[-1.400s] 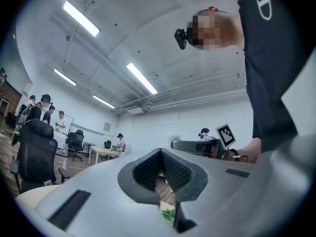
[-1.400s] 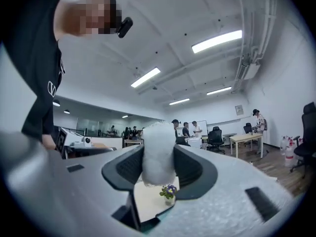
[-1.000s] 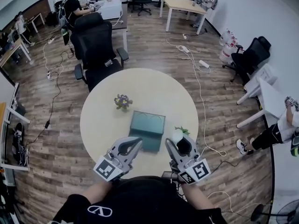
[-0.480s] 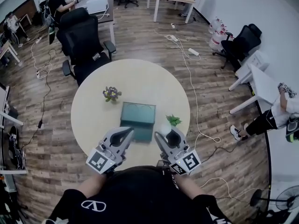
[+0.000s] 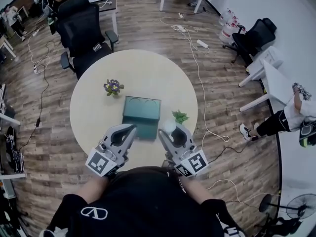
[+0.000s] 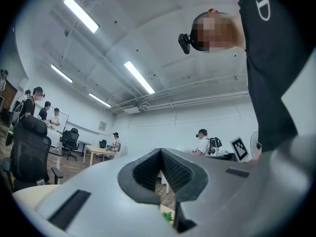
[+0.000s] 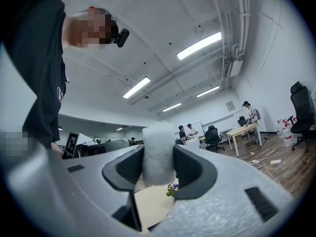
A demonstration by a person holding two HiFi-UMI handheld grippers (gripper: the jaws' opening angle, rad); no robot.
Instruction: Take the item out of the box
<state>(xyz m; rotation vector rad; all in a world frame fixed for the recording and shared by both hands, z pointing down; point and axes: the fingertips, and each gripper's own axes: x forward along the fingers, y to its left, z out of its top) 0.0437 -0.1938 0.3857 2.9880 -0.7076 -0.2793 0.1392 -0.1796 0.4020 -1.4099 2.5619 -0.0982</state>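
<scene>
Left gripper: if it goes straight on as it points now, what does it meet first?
Probably the teal box just ahead of the left gripper, though it may pass above; height is unclear.

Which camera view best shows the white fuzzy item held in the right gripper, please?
The right gripper view: the white fuzzy item sits close up, clamped between the pads of the right gripper. The head view shows it only as a small white blob at that gripper's tip. The left gripper view misses it.
</scene>
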